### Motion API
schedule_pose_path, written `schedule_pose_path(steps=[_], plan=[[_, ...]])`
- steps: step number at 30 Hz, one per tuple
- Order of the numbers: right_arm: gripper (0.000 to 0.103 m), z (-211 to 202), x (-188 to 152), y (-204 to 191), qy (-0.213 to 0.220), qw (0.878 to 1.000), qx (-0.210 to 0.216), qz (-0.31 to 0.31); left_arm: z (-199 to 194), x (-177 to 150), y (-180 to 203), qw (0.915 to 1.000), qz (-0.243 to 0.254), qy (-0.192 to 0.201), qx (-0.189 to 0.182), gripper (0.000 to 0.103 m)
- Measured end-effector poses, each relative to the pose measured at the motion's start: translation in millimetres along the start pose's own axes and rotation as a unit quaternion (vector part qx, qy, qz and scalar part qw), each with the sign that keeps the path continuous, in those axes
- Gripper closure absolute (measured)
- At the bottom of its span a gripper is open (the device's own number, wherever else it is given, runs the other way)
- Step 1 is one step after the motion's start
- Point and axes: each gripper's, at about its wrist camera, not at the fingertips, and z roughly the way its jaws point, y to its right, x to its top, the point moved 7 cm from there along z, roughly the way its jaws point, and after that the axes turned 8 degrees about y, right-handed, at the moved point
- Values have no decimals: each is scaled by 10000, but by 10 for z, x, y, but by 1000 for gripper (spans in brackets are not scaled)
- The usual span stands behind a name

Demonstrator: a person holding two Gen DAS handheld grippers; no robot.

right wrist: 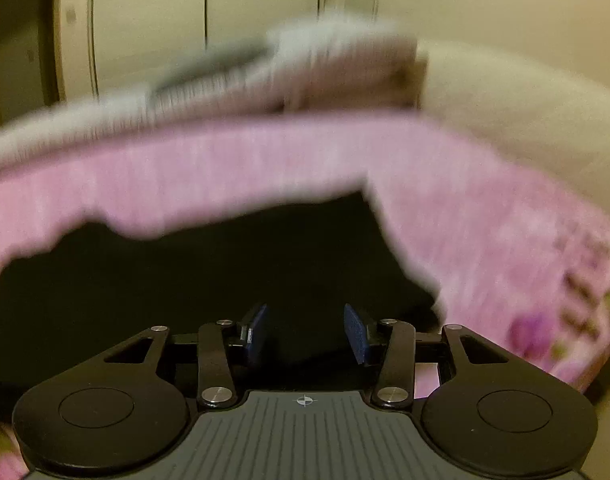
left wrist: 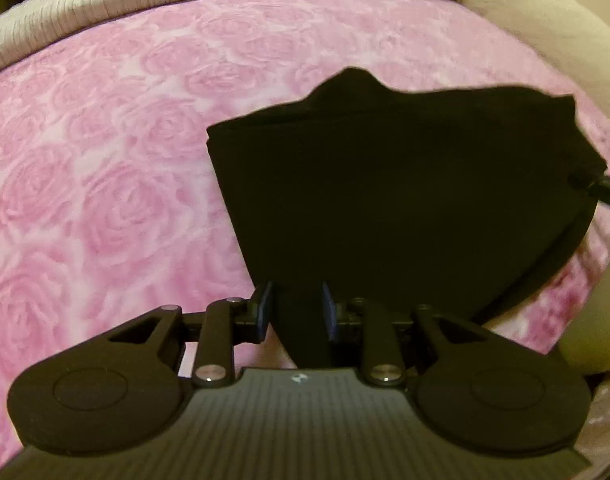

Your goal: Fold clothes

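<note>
Across the centre and right of the left-wrist view, on the pink rose-pattern bedspread (left wrist: 105, 168), lies the soft, limp, light black folded garment (left wrist: 385, 184), its near corner between the part-spread left gripper (left wrist: 297, 312), right gripper (right wrist: 305, 334) jaws spread over cloth; best pinched at corners.
</note>
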Motion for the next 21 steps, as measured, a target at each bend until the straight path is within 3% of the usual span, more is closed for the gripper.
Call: schedule_pose_path(steps=[3, 8, 11, 21], plan=[[58, -59, -12, -87, -83, 9996, -172, -220, -70, -2, -32, 9998, -154, -40, 138, 74], [58, -501, 46, -153, -104, 9989, -52, 446, -340, 4, -11, 9988, -54, 97, 471, 74], [58, -699, 18, -225, -135, 9979, -35, 640, -517, -51, 22, 9988, -138, 151, 443, 74], [58, -1346, -94, -598, -85, 9988, 128, 472, -1132, -291, 184, 9982, -51, 517, 284, 74]])
